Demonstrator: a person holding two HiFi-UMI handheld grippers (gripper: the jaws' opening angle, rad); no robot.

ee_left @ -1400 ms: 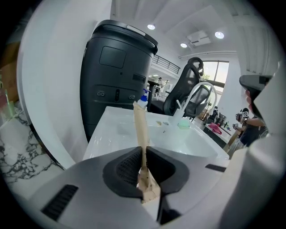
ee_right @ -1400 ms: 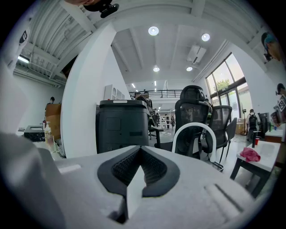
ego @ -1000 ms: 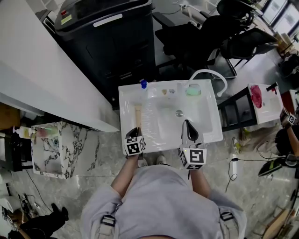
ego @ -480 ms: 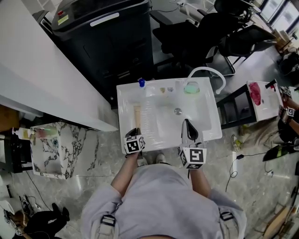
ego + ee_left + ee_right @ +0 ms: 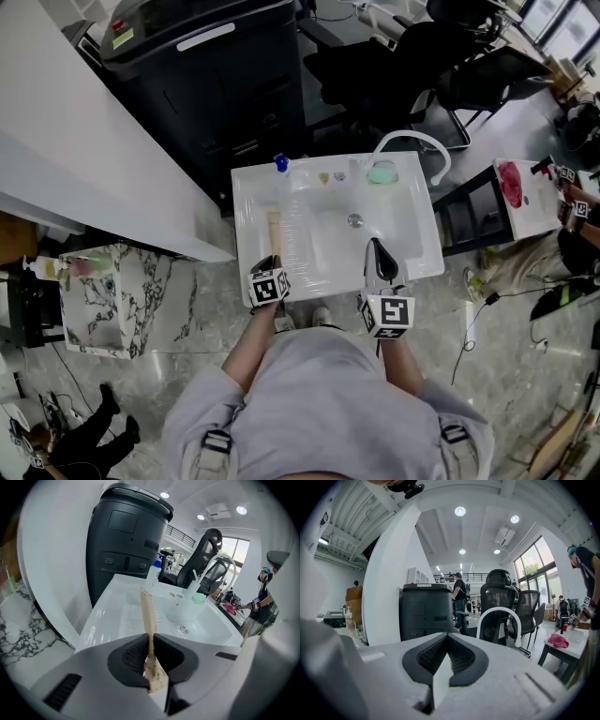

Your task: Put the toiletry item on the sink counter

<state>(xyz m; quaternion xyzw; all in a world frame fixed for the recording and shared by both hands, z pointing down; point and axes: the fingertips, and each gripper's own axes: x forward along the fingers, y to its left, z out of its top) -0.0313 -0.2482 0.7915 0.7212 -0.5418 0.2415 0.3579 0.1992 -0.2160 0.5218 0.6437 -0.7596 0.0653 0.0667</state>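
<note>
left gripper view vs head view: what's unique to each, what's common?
Left gripper view only: the left gripper's jaws shut on the near end of the tan stick. Head view only: the right gripper at the sink's front edge, the marble stand, the person's torso. Both: stick, sink, drain, faucet, blue-capped bottle, black bin.

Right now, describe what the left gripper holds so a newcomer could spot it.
Start at the white sink in front of the black bin. At its left counter, the left gripper is shut on the toiletry item. It is the only long, flat tan strip; the blue-capped bottle beyond stands upright.
</note>
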